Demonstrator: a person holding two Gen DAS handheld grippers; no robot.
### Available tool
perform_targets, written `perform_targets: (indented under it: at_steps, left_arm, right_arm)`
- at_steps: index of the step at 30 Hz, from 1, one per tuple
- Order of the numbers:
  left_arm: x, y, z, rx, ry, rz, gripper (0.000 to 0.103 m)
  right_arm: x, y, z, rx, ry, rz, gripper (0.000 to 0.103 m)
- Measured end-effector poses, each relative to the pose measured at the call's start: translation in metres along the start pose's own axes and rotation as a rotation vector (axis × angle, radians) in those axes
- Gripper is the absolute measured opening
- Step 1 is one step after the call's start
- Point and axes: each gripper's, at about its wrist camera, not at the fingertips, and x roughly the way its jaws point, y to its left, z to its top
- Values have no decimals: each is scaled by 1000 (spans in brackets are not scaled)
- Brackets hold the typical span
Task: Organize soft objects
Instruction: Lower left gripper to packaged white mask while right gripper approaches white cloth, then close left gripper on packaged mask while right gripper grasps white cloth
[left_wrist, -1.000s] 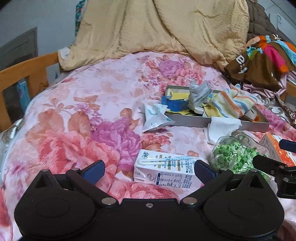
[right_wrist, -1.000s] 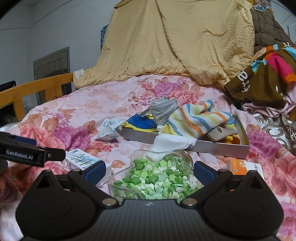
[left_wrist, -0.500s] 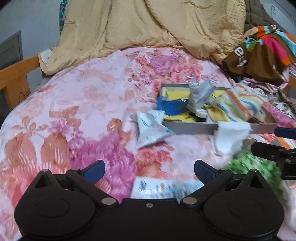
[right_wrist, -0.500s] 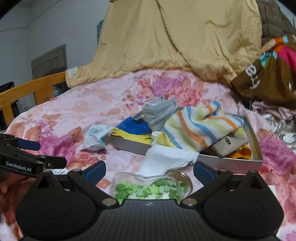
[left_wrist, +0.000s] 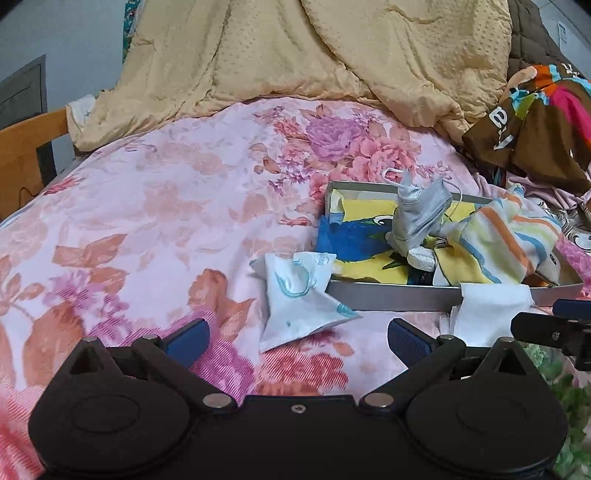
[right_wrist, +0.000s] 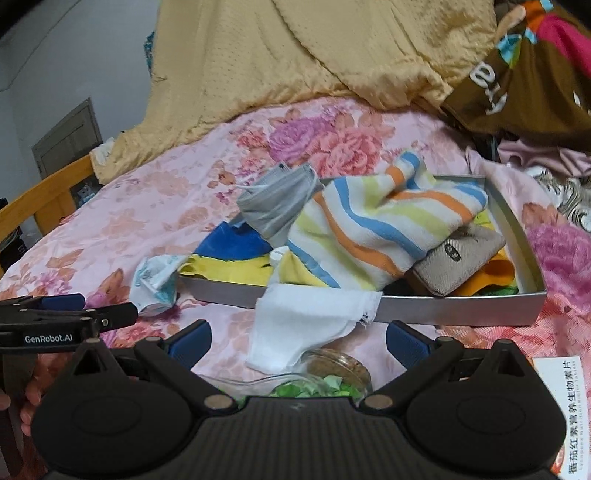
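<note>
A grey metal tray (left_wrist: 391, 299) (right_wrist: 461, 312) on the floral bedspread holds a striped towel (left_wrist: 506, 240) (right_wrist: 373, 229), a grey face mask (left_wrist: 417, 218) (right_wrist: 277, 203), blue and yellow cloth (left_wrist: 354, 240) (right_wrist: 236, 254) and a beige pouch (right_wrist: 458, 258). A white cloth (left_wrist: 487, 314) (right_wrist: 310, 328) hangs over its front wall. A white tissue pack (left_wrist: 299, 295) (right_wrist: 155, 280) lies at its left corner. My left gripper (left_wrist: 298, 338) is open and empty just before the pack. My right gripper (right_wrist: 298, 341) is open and empty before the white cloth.
A glass jar of green paper bits (right_wrist: 314, 380) lies just under the right gripper. An orange-and-white box (right_wrist: 569, 410) sits at right. A tan quilt (left_wrist: 295, 55) and a brown garment (left_wrist: 535, 125) pile up at the back. A wooden bed rail (left_wrist: 26, 147) runs along the left.
Both grippers have moved forward toward the tray. The milk carton has dropped out of the left view and the jar has slid to the bottom of both views.
</note>
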Motion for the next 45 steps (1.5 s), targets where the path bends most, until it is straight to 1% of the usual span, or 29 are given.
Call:
perform_targets:
  at_steps: [3, 7, 10, 13, 18, 23, 24, 25, 26, 28, 30, 32, 33, 34, 35, 36, 37, 41, 43, 45]
  left_arm:
    - [10, -4, 3, 7, 6, 8, 102]
    - [23, -5, 6, -5, 19, 26, 102]
    - [31, -5, 10, -17, 32, 32, 102]
    - [40, -4, 16, -29, 48, 33, 102]
    - [53, -5, 21, -27, 83, 67, 102]
    - [61, -5, 23, -21, 125, 63, 102]
    - [63, -5, 23, -22, 133, 58, 102]
    - [63, -5, 23, -24, 134, 56, 101]
    - [64, -4, 23, -28, 131, 54, 99]
    - [63, -2, 23, -47, 122, 50, 94]
    - [64, 1, 22, -84, 119, 44, 85]
    - [64, 5, 21, -124, 117, 30, 79]
    - [64, 6, 20, -140, 112, 24, 76]
    - [64, 8, 19, -151, 104, 22, 73]
    - [63, 9, 18, -163, 98, 18, 68]
    - [63, 10, 17, -171, 94, 14, 62]
    - [62, 11, 16, -178, 91, 12, 61]
    - [60, 15, 13, -211, 78, -9, 53]
    - [58, 17, 12, -221, 82, -37, 51]
    - [54, 16, 10, -220, 83, -45, 49]
  right_arm:
    - [8, -4, 3, 27, 25, 13, 103]
    - [17, -4, 10, 17, 54, 26, 103]
    - [27, -3, 15, 16, 101, 35, 103]
    - [36, -6, 20, 62, 148, 37, 103]
    - [46, -19, 26, 154, 194, 88, 103]
    - [55, -25, 30, 186, 233, 128, 102]
    - [56, -25, 30, 189, 235, 139, 100]
    - [56, -24, 30, 191, 235, 144, 96]
    - [56, -24, 29, 193, 239, 144, 93]
    - [57, -23, 28, 191, 249, 142, 83]
    - [57, -23, 27, 199, 241, 139, 78]
    - [57, -24, 26, 214, 234, 145, 70]
    - [57, -24, 26, 217, 232, 139, 63]
    - [57, -24, 25, 214, 229, 130, 58]
    - [57, -24, 25, 212, 225, 126, 55]
    - [57, -24, 25, 214, 221, 126, 47]
    - [57, -24, 25, 217, 219, 122, 40]
    - [57, -23, 24, 201, 216, 116, 35]
    - [56, -21, 24, 191, 210, 107, 33]
    - [53, -22, 23, 197, 197, 111, 30]
